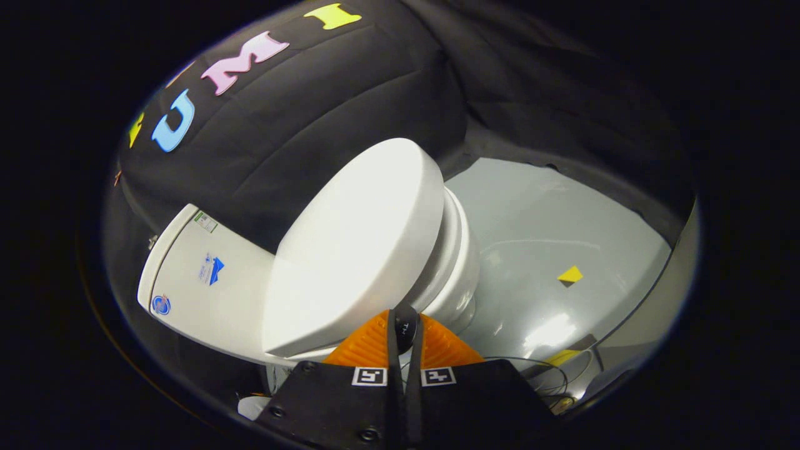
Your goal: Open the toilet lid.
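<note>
A: What do we have ahead of the tool (405, 330)?

B: We see its two fingers drawn close together, only a thin dark slit between them, with nothing held. Just beyond the tips lies the edge of the toilet lid (353, 250), and we cannot tell whether the tips touch it.

A: And the lid itself, where does it sit?

B: It lies closed, or very nearly so, over the seat and bowl (451, 262). The whole toilet appears tilted in our view, because the tool is held at an angle. The lid's broad white top faces us, and the bowl's stacked rims show along its far side.

A: Can we see into the bowl?

B: No. The lid covers it, so we cannot say what is inside.

A: What else do we note?

B: Behind the lid stands the white cistern (200, 281), with small blue stickers on its side. The toilet stands on a pale grey floor (550, 219) that shines under the light. A small yellow marker (570, 275) lies on that floor, well apart from the bowl. Thin cables (550, 375) lie near the tool's body. Black cloth wall (300, 112) rises behind the cistern.
</note>
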The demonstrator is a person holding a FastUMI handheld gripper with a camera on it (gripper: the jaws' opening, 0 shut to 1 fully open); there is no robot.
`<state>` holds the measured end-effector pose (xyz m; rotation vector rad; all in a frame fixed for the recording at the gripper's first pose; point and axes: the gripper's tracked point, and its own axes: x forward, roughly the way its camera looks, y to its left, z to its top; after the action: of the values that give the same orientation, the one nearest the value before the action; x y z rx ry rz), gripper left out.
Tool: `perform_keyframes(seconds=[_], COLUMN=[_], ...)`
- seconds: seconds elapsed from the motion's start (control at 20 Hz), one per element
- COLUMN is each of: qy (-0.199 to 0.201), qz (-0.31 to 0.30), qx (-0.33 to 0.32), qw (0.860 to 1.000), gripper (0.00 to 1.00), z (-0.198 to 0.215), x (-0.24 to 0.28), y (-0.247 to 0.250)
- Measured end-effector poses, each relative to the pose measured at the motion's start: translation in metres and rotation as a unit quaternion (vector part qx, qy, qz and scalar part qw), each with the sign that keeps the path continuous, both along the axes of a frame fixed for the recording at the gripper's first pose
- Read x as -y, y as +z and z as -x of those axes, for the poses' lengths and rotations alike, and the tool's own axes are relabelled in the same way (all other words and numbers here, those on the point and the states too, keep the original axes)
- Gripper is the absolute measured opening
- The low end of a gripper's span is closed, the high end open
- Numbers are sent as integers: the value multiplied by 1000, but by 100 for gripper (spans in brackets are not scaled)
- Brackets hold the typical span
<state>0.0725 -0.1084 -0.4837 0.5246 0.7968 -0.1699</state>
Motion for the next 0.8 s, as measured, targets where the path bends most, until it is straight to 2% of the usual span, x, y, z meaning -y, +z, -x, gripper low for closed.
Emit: perform_keyframes(seconds=[0.25, 0.45, 0.8], qy=[38, 77, 104], qz=[80, 139, 174], qx=[37, 88, 129], qw=[995, 983, 971], gripper=[5, 5, 5], z=[-10, -18, -25], x=[-18, -52, -110], y=[61, 123, 174])
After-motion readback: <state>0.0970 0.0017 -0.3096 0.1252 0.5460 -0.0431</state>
